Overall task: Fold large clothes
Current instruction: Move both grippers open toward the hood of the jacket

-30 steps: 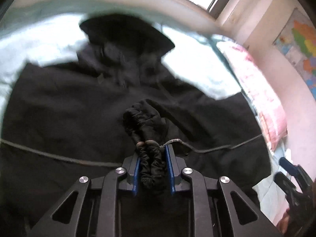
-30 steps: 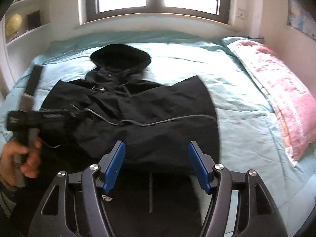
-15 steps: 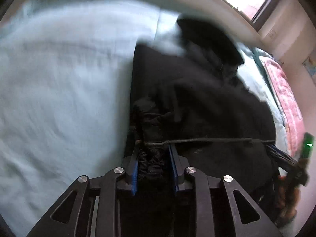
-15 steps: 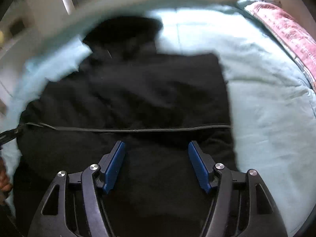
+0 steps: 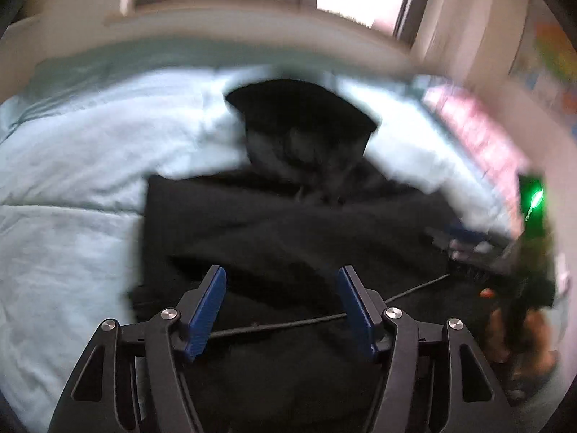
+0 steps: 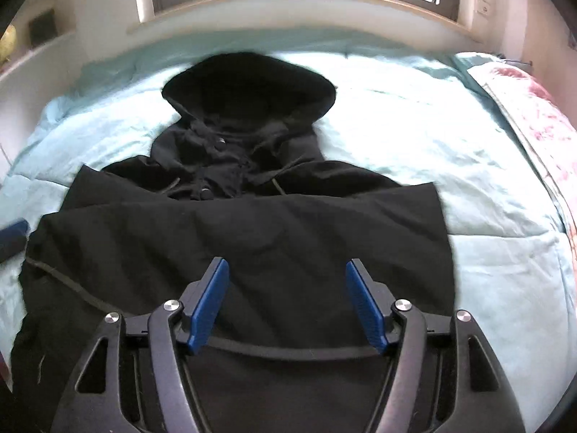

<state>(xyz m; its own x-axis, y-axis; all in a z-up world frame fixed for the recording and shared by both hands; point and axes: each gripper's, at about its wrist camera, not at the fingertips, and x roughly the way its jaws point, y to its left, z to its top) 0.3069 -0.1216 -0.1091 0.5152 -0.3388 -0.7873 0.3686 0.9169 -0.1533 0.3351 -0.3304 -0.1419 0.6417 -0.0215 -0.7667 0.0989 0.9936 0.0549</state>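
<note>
A large black hooded jacket lies on the light blue bed cover, hood toward the window, both sleeves folded in across the body. It also shows in the blurred left wrist view. My left gripper is open and empty above the jacket's lower left part. My right gripper is open and empty above the jacket's lower middle. A grey drawcord runs across the hem.
A pink pillow lies along the bed's right edge. The window sill and wall stand behind the bed. The right gripper's body with a green light shows at the right of the left wrist view. A shelf stands far left.
My left gripper has let go of the bunched sleeve cuff and opened. The sleeve now lies folded across the jacket. Both views have pulled back toward the hem.
</note>
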